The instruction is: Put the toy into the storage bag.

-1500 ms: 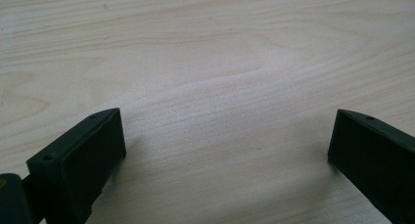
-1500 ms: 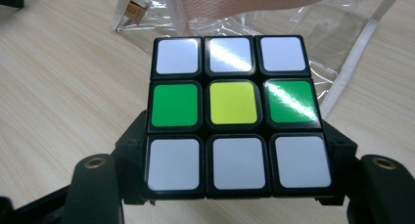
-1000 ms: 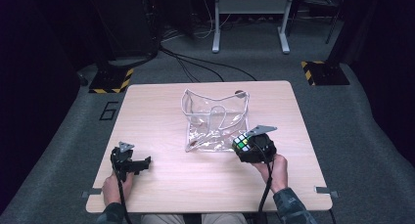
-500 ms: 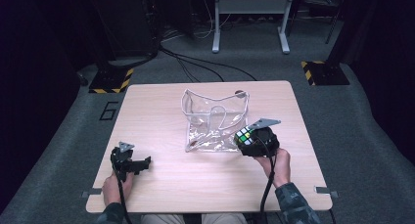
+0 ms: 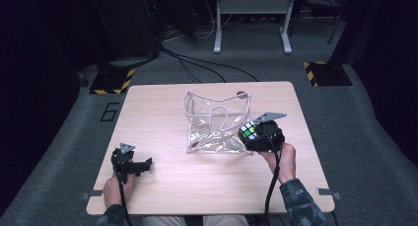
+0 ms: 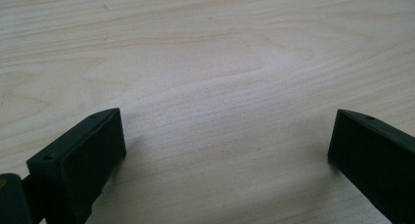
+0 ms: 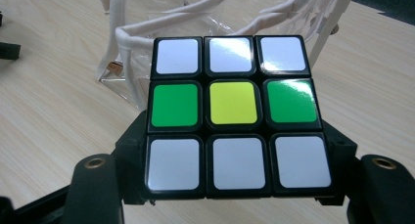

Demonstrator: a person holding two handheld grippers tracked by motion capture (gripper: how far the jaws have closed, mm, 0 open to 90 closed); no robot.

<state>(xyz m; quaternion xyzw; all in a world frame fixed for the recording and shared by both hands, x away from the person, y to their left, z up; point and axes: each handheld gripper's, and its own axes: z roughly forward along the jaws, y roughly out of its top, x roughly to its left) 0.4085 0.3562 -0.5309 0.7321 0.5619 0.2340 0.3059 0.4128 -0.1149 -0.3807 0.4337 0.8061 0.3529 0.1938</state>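
My right gripper (image 5: 252, 132) is shut on a puzzle cube (image 5: 249, 131) with white, green and yellow stickers, held just above the table at the right edge of a clear plastic bag (image 5: 215, 122). In the right gripper view the cube (image 7: 234, 115) sits between both jaws, and the bag (image 7: 147, 43) with its white piping stands open right behind it. My left gripper (image 5: 143, 165) rests low over the table's near left part. In the left gripper view its jaws stand wide apart over bare wood, gripper (image 6: 227, 145) open with nothing between them.
The light wooden table (image 5: 162, 112) has bare wood left of the bag and along its front. Beyond the far edge are black cables (image 5: 197, 68) on grey carpet, a metal stand (image 5: 251, 18) and yellow-black striped bases (image 5: 111, 80).
My right gripper has lifted the cube a little and brought it closer to the bag's right edge. The left gripper has stayed where it was.
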